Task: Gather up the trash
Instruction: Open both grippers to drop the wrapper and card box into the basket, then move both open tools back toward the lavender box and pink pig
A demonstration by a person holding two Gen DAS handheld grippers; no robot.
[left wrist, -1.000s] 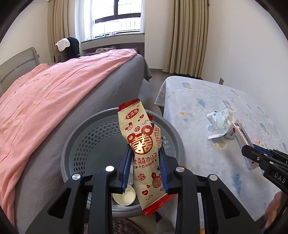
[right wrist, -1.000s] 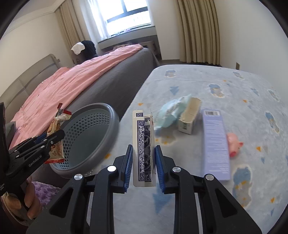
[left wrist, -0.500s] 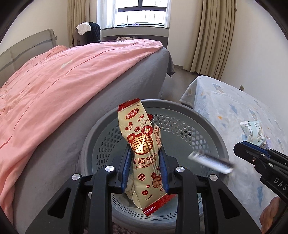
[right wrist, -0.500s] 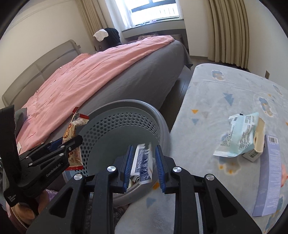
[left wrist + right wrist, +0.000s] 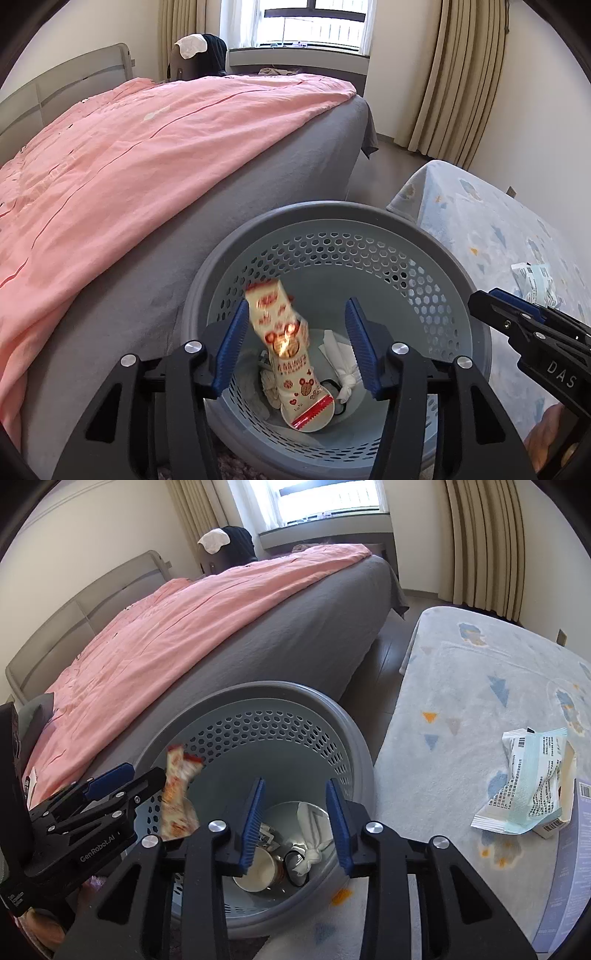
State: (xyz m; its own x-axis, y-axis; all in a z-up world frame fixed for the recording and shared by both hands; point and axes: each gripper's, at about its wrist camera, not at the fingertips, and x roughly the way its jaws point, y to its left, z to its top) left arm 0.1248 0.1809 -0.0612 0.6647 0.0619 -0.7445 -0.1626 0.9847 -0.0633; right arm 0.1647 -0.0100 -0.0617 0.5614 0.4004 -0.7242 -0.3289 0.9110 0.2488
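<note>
- Right now I have both grippers poised over the grey perforated basket (image 5: 332,225), which stands between the bed with the pink blanket (image 5: 140,147) and the pale patterned rug (image 5: 480,686);
- my left gripper (image 5: 299,343) has just been opening; its blue pads (image 5: 232,339) stand apart and no longer press on the red-and-cream snack wrapper (image 5: 284,343); the wrapper is blurred, loose between the jaws, inside the basket's mouth;
- my right gripper (image 5: 295,823) has also just been opening; its jaws are moderately parted with nothing between them; through the gap I see the basket floor;
- on that floor lie a paper cup (image 5: 258,867), crumpled white tissue (image 5: 310,834) and some smaller bits I cannot make out;
- on the rug, well apart from the basket, rest a crumpled pale-blue wrapper (image 5: 532,782), a small carton partly under it (image 5: 554,823), and a lavender box at the frame edge (image 5: 572,867).
</note>
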